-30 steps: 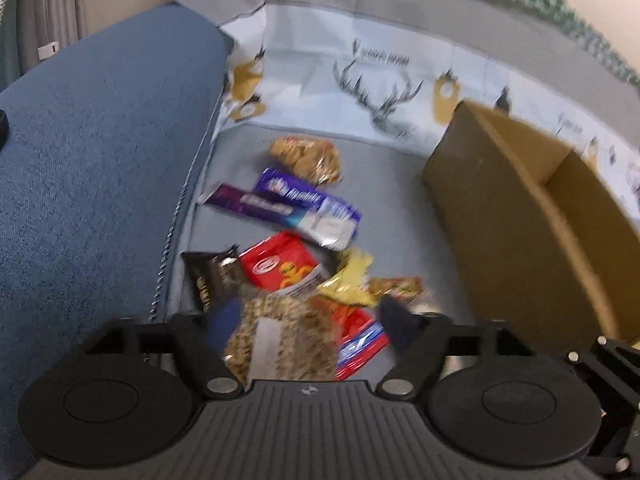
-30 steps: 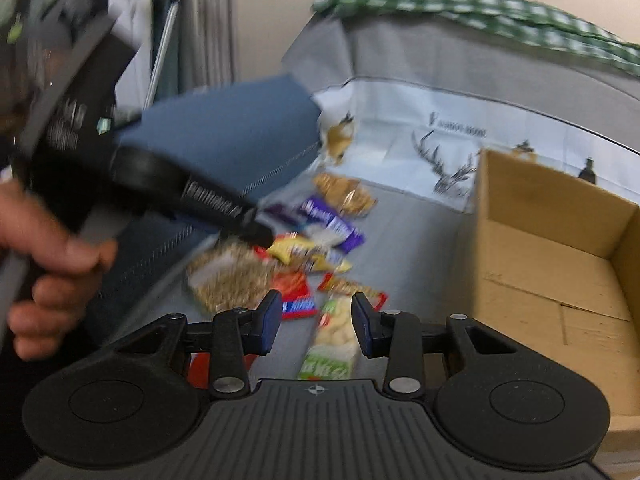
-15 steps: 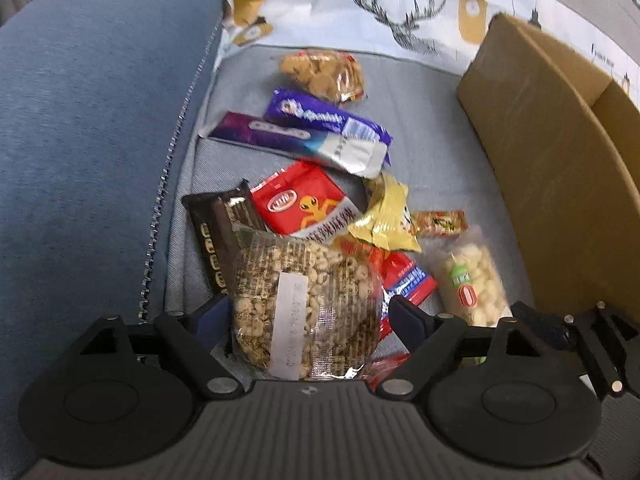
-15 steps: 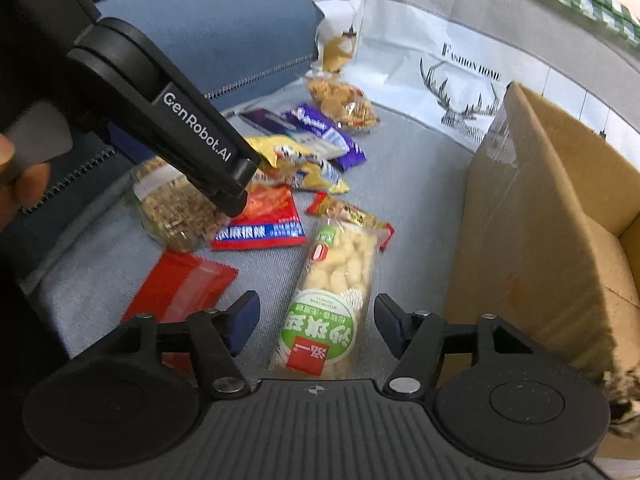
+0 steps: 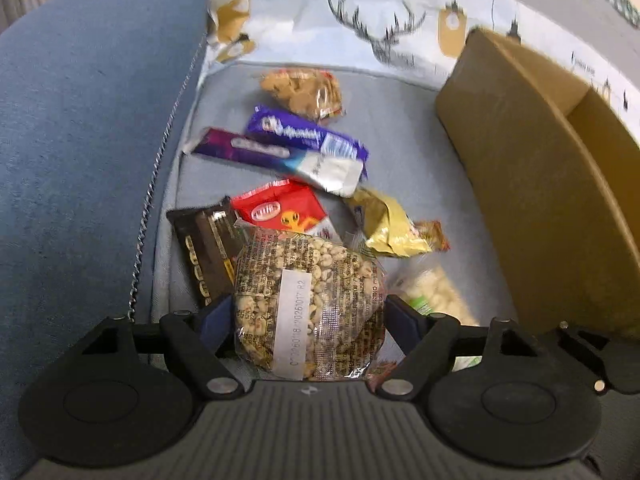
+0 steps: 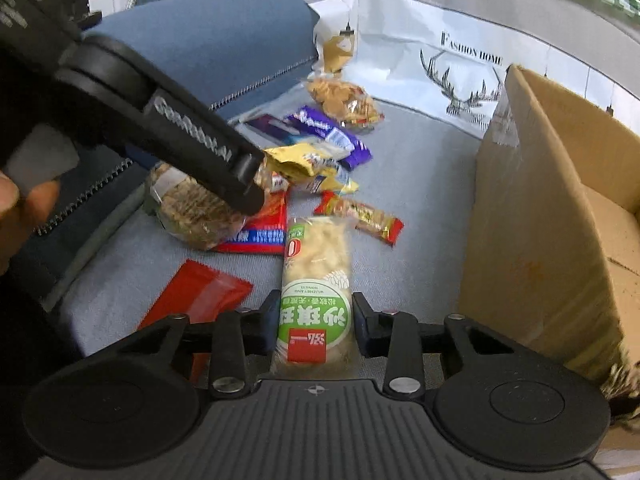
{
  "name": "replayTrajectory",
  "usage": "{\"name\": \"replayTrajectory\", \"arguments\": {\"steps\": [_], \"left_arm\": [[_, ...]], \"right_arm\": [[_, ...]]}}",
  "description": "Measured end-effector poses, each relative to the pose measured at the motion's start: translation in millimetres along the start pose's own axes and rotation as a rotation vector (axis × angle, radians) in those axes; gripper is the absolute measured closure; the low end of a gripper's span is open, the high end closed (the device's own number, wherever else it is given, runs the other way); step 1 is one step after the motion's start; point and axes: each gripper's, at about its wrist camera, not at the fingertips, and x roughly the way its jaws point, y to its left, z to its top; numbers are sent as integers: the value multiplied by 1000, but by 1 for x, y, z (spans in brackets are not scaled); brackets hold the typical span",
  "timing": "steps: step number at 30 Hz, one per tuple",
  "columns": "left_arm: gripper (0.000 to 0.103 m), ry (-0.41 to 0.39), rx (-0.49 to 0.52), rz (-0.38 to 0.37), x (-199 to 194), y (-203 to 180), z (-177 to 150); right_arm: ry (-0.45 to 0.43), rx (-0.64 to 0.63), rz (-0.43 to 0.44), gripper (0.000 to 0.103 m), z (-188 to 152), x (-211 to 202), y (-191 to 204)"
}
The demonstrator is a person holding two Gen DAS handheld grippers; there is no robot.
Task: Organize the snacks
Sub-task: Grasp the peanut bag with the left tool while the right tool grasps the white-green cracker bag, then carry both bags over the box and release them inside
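The nut bag (image 5: 310,304) is bracketed between the left gripper (image 5: 308,316) fingers, the green-labelled pack (image 6: 316,300) between the right gripper (image 6: 316,322) fingers; contact cannot be told. Both should be squeezed mid-body before lifting.

"FASHION HOME" is printed above a deer head on the white cover (image 6: 472,50), at about one o'clock. Chinese characters are carried on the green-labelled puff pack (image 6: 316,280). A partly legible code is borne by the peanut bag's (image 5: 308,300) white sticker.
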Motion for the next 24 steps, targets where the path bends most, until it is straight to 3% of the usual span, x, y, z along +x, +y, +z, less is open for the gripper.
{"name": "replayTrajectory", "arguments": {"steps": [4, 11, 17, 24], "left_arm": [[19, 53, 12, 9, 11, -1, 1], [19, 5, -1, -1, 2, 3, -1], [19, -124, -4, -66, -28, 4, -8], [19, -366, -54, -49, -74, 3, -26]], "right_arm": [[14, 0, -2, 65, -2, 3, 0], [-21, -25, -3, 65, -3, -6, 1], [-90, -23, -10, 65, -2, -31, 1], [-191, -34, -15, 65, 2, -73, -1]]}}
